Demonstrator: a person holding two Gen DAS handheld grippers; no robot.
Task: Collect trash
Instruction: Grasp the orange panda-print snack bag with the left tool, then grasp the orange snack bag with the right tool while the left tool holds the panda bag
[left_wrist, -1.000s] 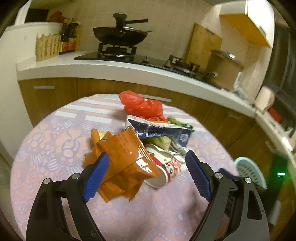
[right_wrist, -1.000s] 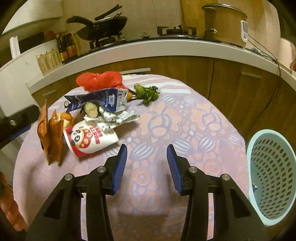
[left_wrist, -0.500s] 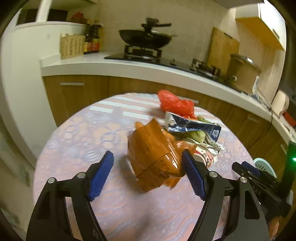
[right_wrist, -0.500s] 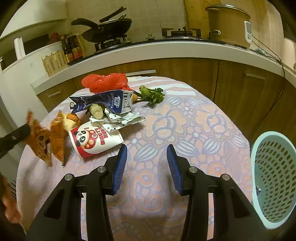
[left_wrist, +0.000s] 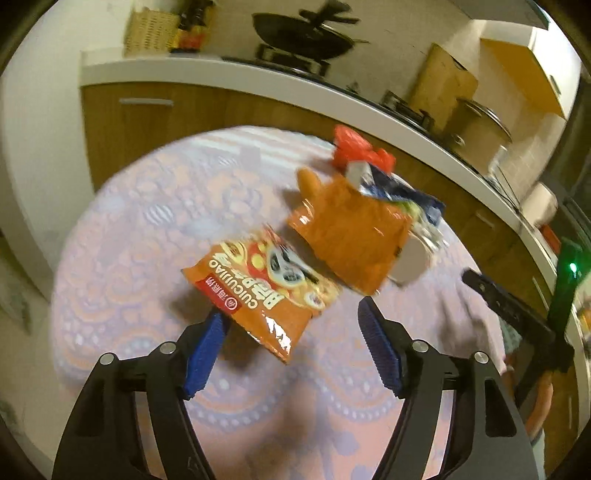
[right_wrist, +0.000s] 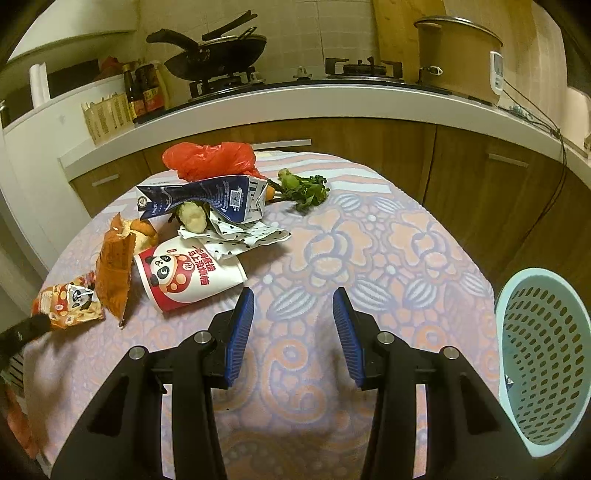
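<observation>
An orange snack packet (left_wrist: 266, 284) printed with a panda lies face up on the flowered tablecloth (left_wrist: 129, 229), one corner over my left gripper's left fingertip (left_wrist: 214, 325). The left gripper (left_wrist: 291, 314) is open, its pads apart from the packet. A second, plain orange wrapper (left_wrist: 351, 236) stands just beyond. In the right wrist view both wrappers (right_wrist: 114, 273) sit at the table's left, beside a tipped panda paper cup (right_wrist: 192, 273). My right gripper (right_wrist: 293, 332) hovers open over bare cloth with nothing between its fingers.
Behind the cup lie a blue milk carton (right_wrist: 207, 195), spotted paper (right_wrist: 247, 236), a bun (right_wrist: 142, 230), a red plastic bag (right_wrist: 210, 158) and greens (right_wrist: 306, 188). A light blue perforated basket (right_wrist: 543, 354) stands off the table's right edge. A kitchen counter (right_wrist: 332, 107) curves behind.
My left gripper swung left and sank toward the table, its jaws narrowing a little. The printed packet has come away from the other wrapper and now lies flat. The right gripper stayed still.
</observation>
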